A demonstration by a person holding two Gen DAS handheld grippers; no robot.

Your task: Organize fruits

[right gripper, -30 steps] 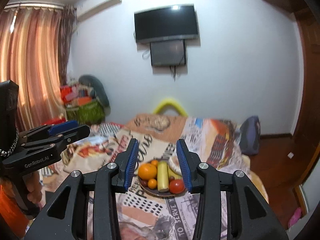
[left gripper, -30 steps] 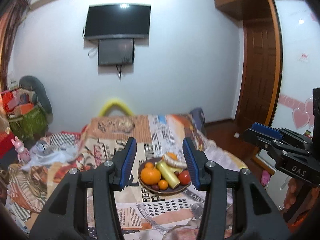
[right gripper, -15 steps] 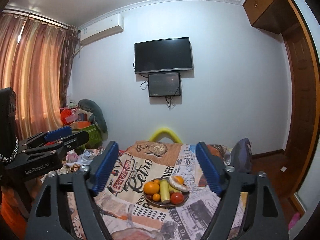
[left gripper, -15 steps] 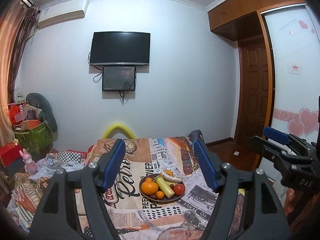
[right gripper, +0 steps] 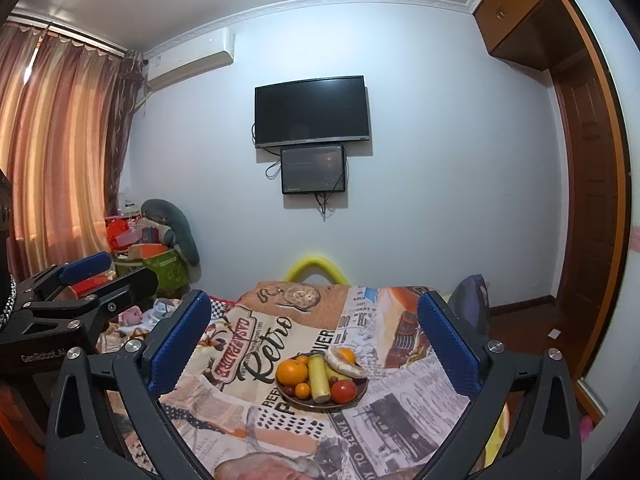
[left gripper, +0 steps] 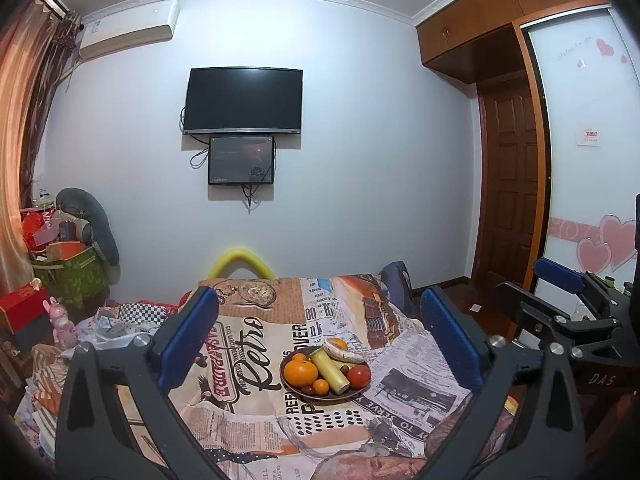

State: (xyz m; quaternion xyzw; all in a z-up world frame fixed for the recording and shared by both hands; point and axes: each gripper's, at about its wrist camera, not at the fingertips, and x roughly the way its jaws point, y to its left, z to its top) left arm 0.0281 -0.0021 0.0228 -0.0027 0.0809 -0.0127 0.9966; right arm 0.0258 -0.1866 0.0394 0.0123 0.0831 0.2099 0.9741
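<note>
L gripper (left gripper: 320, 336) jaws spread wide, nothing between the blue pads, just been opening; R gripper (right gripper: 316, 332) same, spread wide, empty, also just been opening. Both held above the near end of the bed, well back from the fruit.

Fruit plate (right gripper: 352, 397), dark and round, sits mid-bed on the printed bedspread (right gripper: 408, 408); on it: big orange (right gripper: 291, 372), small orange (right gripper: 303, 389), tomato (right gripper: 343, 390), pale yellow-green cylinder fruit (right gripper: 319, 376) lying lengthwise, bananas partly hidden behind it, small dark fruits at the front left; white bag w/ another orange (right gripper: 345, 356) at the back right rim.

Readable text: bedspread has "Retro" in big script, "CASA" + a word I can't make out on a red banner, "TO SERVE" near the front edge; rest too small. L gripper body in R view reads "GenRobot.AI" (right gripper: 42, 356); R gripper body in L view reads "DAS" (left gripper: 601, 379).

Bkgd: wall TV (right gripper: 312, 111) w/ smaller screen (right gripper: 313, 169) below it; AC unit (right gripper: 188, 62) top left; wardrobe door w/ pink hearts (left gripper: 604, 246).
</note>
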